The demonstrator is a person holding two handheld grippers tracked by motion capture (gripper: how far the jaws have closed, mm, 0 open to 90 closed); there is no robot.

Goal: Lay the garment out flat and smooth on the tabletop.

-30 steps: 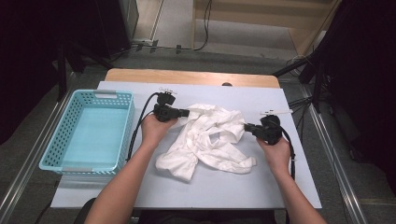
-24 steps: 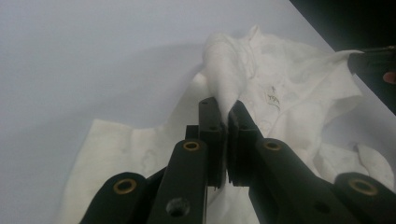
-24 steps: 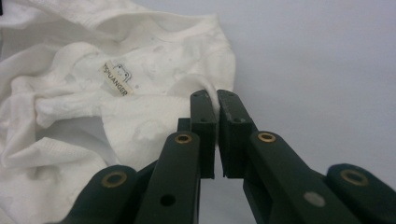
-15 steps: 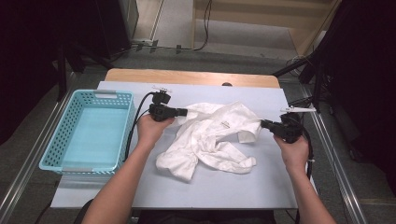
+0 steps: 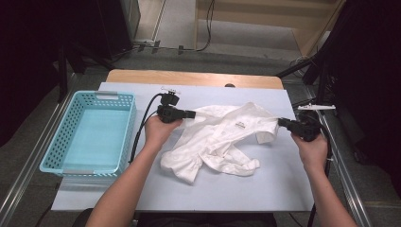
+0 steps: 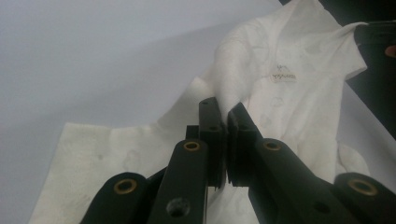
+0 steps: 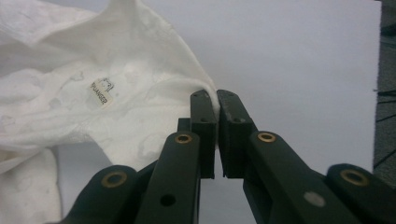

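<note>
White cotton-like garment (image 5: 222, 137), crumpled, with a small printed label (image 5: 239, 124) near its middle: lies on the pale blue-grey table top (image 5: 236, 189), roughly at the table's centre, to the right of the basket and apart from it. Its upper edge is drawn out sideways between the two grippers; its lower folds lie slack on the table, nearer the person.

Left gripper (image 5: 191, 114): black, held in the person's left hand (image 5: 160, 130), at the garment's upper left edge, between garment and basket. Jaws pressed together on a fold of the cloth; in the left gripper view (image 6: 223, 109) the fabric rises from between the tips.

Right gripper (image 5: 282, 123): black, held in the right hand (image 5: 309, 146), at the garment's right edge, the far side from the basket. Jaws closed on a pinch of the cloth edge; in the right gripper view (image 7: 215, 100) the hem is caught between the tips, the label (image 7: 99, 92) to their left.

Basket (image 5: 64, 137): light blue plastic, latticed walls, on the table's left edge, left of the garment.

Cable (image 5: 142, 127): black, trailing from the left gripper towards the basket side.

Table's far strip (image 5: 189, 78): wood-coloured, beyond the garment.
</note>
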